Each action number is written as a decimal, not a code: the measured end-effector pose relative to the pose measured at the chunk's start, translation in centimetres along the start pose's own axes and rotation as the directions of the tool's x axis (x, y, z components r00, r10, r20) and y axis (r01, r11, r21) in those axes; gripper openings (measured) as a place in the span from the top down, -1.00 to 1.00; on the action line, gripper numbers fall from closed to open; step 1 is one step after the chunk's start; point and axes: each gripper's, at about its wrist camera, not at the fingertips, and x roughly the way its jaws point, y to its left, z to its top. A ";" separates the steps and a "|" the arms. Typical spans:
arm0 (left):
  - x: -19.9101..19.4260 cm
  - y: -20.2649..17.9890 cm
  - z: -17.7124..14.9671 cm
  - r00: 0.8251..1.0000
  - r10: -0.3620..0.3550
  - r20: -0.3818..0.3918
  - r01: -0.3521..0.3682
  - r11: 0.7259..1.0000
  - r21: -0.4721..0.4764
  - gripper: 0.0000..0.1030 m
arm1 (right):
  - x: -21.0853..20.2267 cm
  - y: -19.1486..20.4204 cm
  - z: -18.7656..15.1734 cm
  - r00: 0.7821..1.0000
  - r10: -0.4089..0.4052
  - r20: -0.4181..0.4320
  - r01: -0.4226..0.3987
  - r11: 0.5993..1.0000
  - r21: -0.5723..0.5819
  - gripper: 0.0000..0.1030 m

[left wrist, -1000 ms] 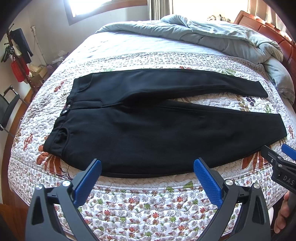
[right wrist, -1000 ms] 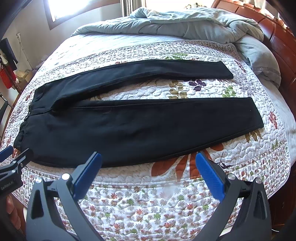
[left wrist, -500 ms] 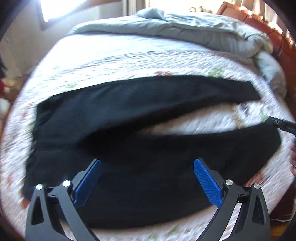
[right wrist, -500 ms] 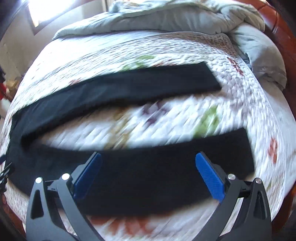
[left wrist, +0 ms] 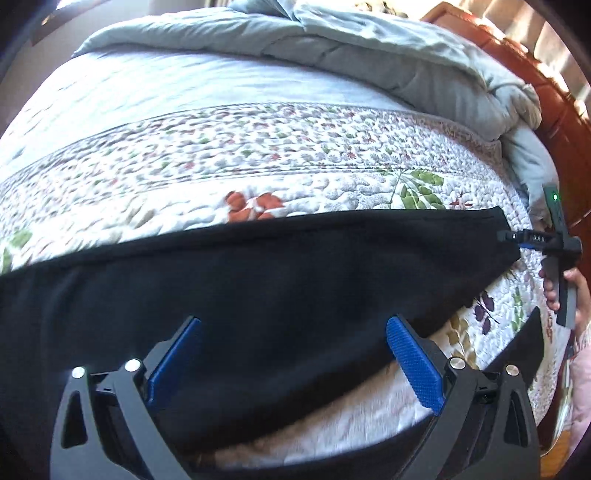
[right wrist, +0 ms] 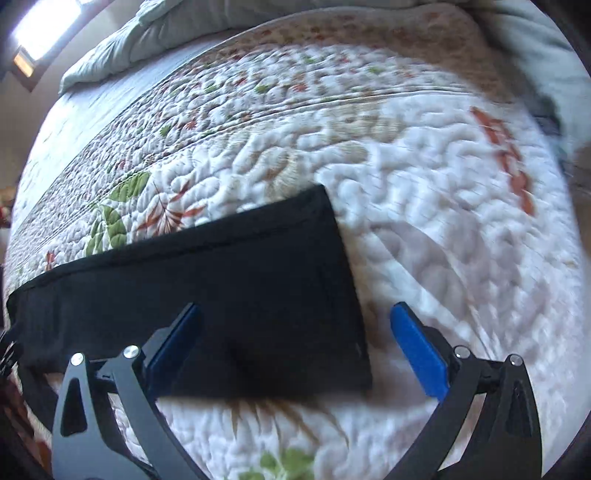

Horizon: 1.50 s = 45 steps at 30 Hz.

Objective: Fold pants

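Note:
Black pants (left wrist: 258, 288) lie flat on a floral quilt, legs running to the right. My left gripper (left wrist: 293, 363) is open, low over the far leg near its middle. My right gripper (right wrist: 295, 349) is open over the far leg's cuff end (right wrist: 325, 288), with the cuff edge between its fingers. The right gripper also shows in the left wrist view (left wrist: 532, 238), at the cuff of the far leg, held by a hand. A strip of the near leg (left wrist: 524, 350) shows at lower right.
The floral quilt (left wrist: 295, 155) covers the bed. A bunched grey duvet (left wrist: 369, 55) lies at the far side. A red wooden headboard (left wrist: 554, 122) stands at the right. A bright window (right wrist: 40, 26) is at upper left.
Both grippers have moved forward and down from the bed's near edge, over the near leg, to the far leg. The pants have not moved.

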 end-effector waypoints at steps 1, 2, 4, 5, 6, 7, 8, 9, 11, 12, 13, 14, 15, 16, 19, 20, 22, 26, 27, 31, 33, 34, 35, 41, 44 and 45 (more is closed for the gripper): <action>0.3 -0.1 0.3 1.000 -0.004 -0.001 0.004 1.000 0.007 -0.93 | 0.5 0.0 0.4 1.000 0.009 -0.003 -0.009 1.000 -0.009 -0.96; 0.5 -0.3 0.6 1.000 -0.007 -0.002 0.007 1.000 0.016 -0.93 | 0.6 0.1 0.6 1.000 0.016 -0.001 -0.016 1.000 -0.010 -0.94; 1.2 -0.8 1.5 1.000 -0.023 -0.015 0.024 0.999 0.035 -0.93 | 0.4 0.6 0.6 0.999 0.040 0.022 -0.039 0.999 -0.028 -0.45; 1.6 -1.0 1.9 0.999 -0.033 -0.026 0.034 0.998 0.044 -0.93 | 0.3 0.8 0.7 1.000 0.009 0.027 -0.008 0.999 -0.042 -0.20; 2.1 -1.1 2.4 0.998 -0.039 -0.043 0.042 0.997 0.060 -0.93 | 0.2 1.1 0.7 1.000 -0.007 0.028 0.009 0.998 -0.059 0.09; 2.5 -1.2 2.7 0.998 -0.038 -0.050 0.042 0.996 0.076 -0.93 | 0.0 1.2 0.5 1.000 0.006 0.030 -0.004 0.997 -0.081 0.30; 2.8 -1.3 3.0 0.998 -0.034 -0.051 0.039 0.995 0.091 -0.93 | -0.7 1.4 0.1 0.999 0.019 0.038 -0.015 0.993 -0.113 0.67; 3.2 -1.4 3.5 0.998 -0.031 -0.053 0.037 0.992 0.117 -0.93 | -1.2 1.4 -0.2 0.999 0.024 0.048 -0.017 0.992 -0.124 0.72; 3.9 -1.6 4.1 0.997 -0.045 -0.058 0.054 0.986 0.155 -0.93 | -3.1 0.9 -1.0 0.993 0.086 0.087 -0.074 0.988 -0.133 0.74; 4.5 -1.8 4.5 0.995 -0.068 -0.071 0.080 0.979 0.186 -0.93 | -3.7 0.6 -1.2 0.989 0.104 0.103 -0.090 0.986 -0.137 0.75; 4.9 -2.0 4.9 0.993 -0.084 -0.083 0.100 0.972 0.211 -0.93 | -4.5 0.3 -1.4 0.985 0.125 0.121 -0.107 0.984 -0.144 0.75; 5.3 -2.1 5.2 0.992 -0.093 -0.090 0.112 0.967 0.229 -0.93 | -5.4 -0.1 -1.7 0.978 0.150 0.141 -0.130 0.981 -0.144 0.76; 5.7 -2.3 5.7 0.989 -0.111 -0.100 0.134 0.957 0.258 -0.93 | -6.0 -0.5 -1.6 0.972 0.177 0.158 -0.155 0.978 -0.140 0.76; 6.0 -2.5 6.1 0.986 -0.128 -0.108 0.154 0.949 0.275 -0.93 | -6.8 -1.1 -1.8 0.961 0.208 0.180 -0.186 0.974 -0.132 0.76; 7.1 -2.9 6.9 0.966 -0.202 -0.161 0.243 0.922 0.300 -0.93 | -7.7 -1.2 -1.7 0.944 0.252 0.215 -0.229 0.965 -0.127 0.76; 7.4 -3.0 7.0 0.957 -0.227 -0.179 0.273 0.913 0.303 -0.93 | -7.9 -1.2 -1.6 0.937 0.268 0.226 -0.244 0.961 -0.128 0.77; 7.9 -3.2 7.1 0.937 -0.271 -0.220 0.329 0.895 0.301 -0.93 | -8.3 -1.1 -1.5 0.928 0.278 0.247 -0.252 0.959 -0.131 0.78; 8.1 -3.4 6.9 0.935 -0.261 -0.242 0.331 0.887 0.321 -0.24 | -9.6 -2.3 -1.5 0.905 0.305 0.298 -0.291 0.952 -0.092 0.91; 8.2 -3.4 6.9 0.941 -0.234 -0.245 0.308 0.894 0.327 0.76 | -9.7 -2.4 -1.6 0.900 0.314 0.301 -0.301 0.949 -0.089 0.91; 7.7 -2.9 6.5 0.951 -0.219 -0.220 0.275 0.921 0.275 1.00 | -9.1 -1.5 -1.8 0.926 0.260 0.273 -0.242 0.965 -0.101 0.91; 5.5 -3.3 5.8 0.972 -0.195 -0.130 0.227 0.926 0.301 1.00 | -8.7 -1.4 -2.2 0.929 0.242 0.281 -0.226 0.970 -0.089 0.91; 3.9 -3.5 5.2 0.976 -0.203 -0.075 0.217 0.926 0.309 1.00 | -8.6 -1.7 -2.6 0.928 0.235 0.289 -0.223 0.972 -0.073 0.91; 2.4 -3.7 4.6 0.978 -0.209 -0.029 0.207 0.926 0.316 1.00 | -8.6 -1.9 -2.9 0.927 0.229 0.297 -0.221 0.973 -0.061 0.91; -1.5 -4.9 1.7 0.991 -0.125 0.051 0.100 0.933 0.345 1.00 | -8.3 -2.4 -5.8 0.914 0.221 0.340 -0.225 0.974 -0.026 0.91; -0.2 -4.3 3.8 0.989 -0.146 0.029 0.126 0.927 0.353 0.72 | -9.5 -2.9 -6.5 0.881 0.270 0.387 -0.285 0.958 -0.021 0.92; 0.3 -4.4 4.7 0.988 -0.152 0.032 0.128 0.915 0.382 0.12 | -10.0 -2.9 -6.9 0.870 0.288 0.400 -0.302 0.953 -0.028 0.92</action>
